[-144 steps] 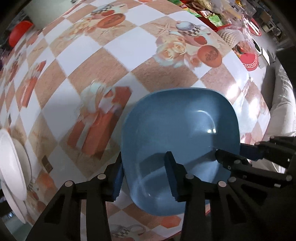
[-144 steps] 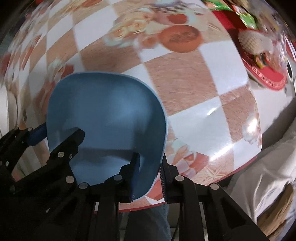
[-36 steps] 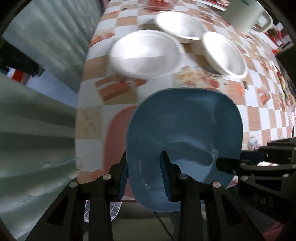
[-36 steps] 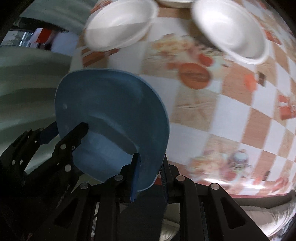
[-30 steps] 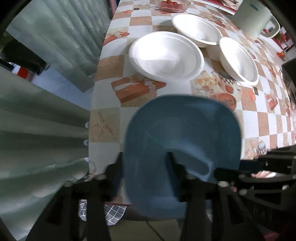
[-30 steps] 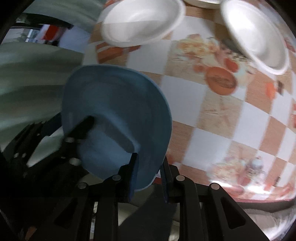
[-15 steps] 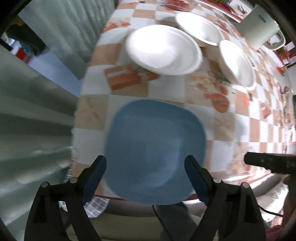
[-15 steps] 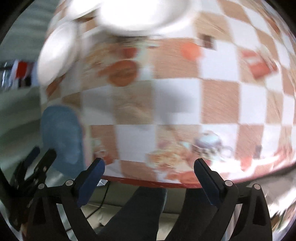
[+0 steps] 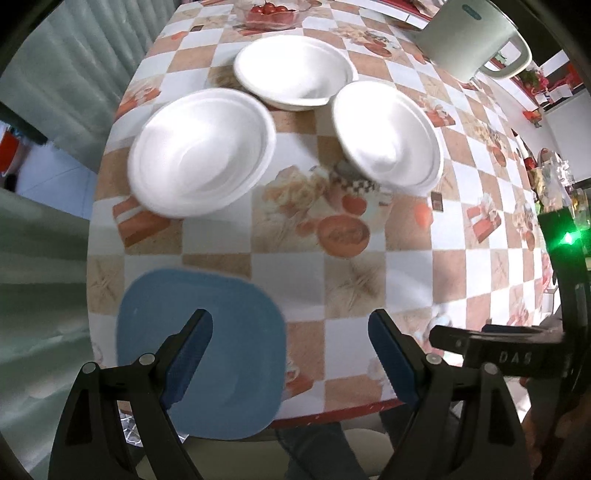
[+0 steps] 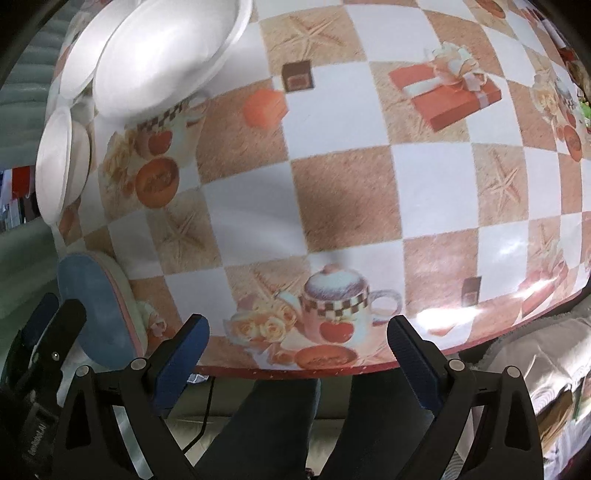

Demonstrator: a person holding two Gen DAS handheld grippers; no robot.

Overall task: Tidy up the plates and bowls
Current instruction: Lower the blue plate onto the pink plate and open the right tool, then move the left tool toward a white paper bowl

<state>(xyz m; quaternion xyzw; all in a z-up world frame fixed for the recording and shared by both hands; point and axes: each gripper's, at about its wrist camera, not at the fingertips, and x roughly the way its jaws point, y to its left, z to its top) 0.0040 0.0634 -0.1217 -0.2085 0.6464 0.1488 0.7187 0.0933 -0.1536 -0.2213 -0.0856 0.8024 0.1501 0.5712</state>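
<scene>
The blue square plate [image 9: 236, 343] lies flat on the checkered tablecloth [image 9: 369, 266] at the near left corner, jutting past the edge. My left gripper [image 9: 291, 328] hovers open above it, its left finger over the plate, nothing between the pads. Three white bowls stand beyond: one at left [image 9: 201, 153], one at the back [image 9: 295, 75], one at right [image 9: 386, 133]. In the right wrist view the blue plate [image 10: 98, 310] shows edge-on at far left. My right gripper [image 10: 297, 334] is open over the table's near edge, holding nothing.
A white kettle [image 9: 469, 35] stands at the back right and a glass dish of tomatoes [image 9: 267, 14] at the back. A grey curtain [image 9: 44, 236] hangs left of the table. A person's legs [image 10: 266, 424] are below the near edge.
Both grippers let go of the blue plate, which now rests on the table corner. Both opened wide and moved off to the right, the right one farther, with a roll.
</scene>
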